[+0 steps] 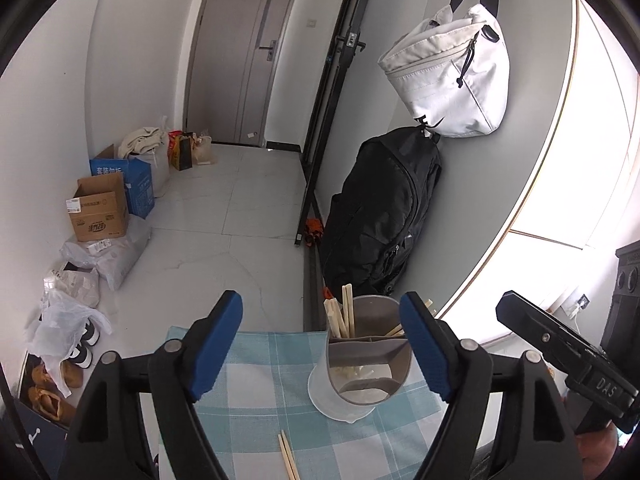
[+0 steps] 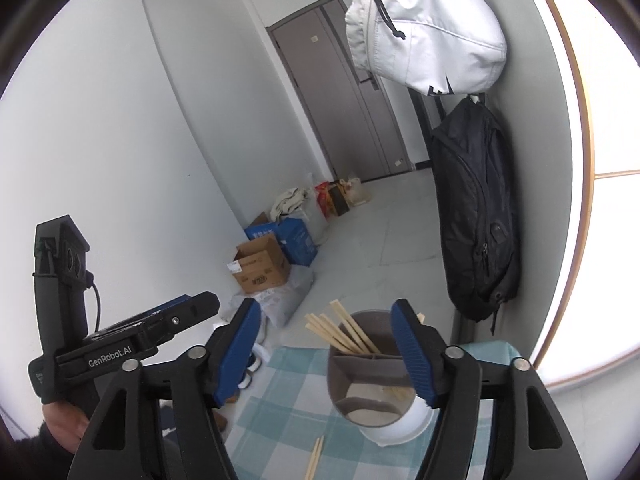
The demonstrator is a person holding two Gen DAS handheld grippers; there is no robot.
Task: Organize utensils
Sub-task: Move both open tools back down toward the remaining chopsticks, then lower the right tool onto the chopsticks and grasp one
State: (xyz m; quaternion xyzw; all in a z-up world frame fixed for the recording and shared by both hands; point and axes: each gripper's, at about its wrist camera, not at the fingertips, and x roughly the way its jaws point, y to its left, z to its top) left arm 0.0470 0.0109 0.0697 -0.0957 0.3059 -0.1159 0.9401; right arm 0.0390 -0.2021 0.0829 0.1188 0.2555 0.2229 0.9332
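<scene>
A grey utensil holder (image 1: pixel 368 360) (image 2: pixel 372 376) with inner compartments stands on a white base on the blue-and-white checked cloth (image 1: pixel 260 380) (image 2: pixel 280 400). Several wooden chopsticks (image 1: pixel 346 316) (image 2: pixel 340 328) stand in its far compartment. A loose pair of chopsticks (image 1: pixel 289 456) (image 2: pixel 314 458) lies on the cloth nearer to me. My left gripper (image 1: pixel 320 304) is open above the cloth, with nothing between its blue pads. My right gripper (image 2: pixel 326 308) is open too and holds nothing. Each gripper shows at the edge of the other's view.
A black backpack (image 1: pixel 384 216) leans on the wall behind the table, and a white bag (image 1: pixel 448 76) hangs above it. Cardboard boxes (image 1: pixel 100 212), plastic bags (image 1: pixel 68 320) and shoes line the floor at the left. A grey door (image 1: pixel 244 52) stands at the back.
</scene>
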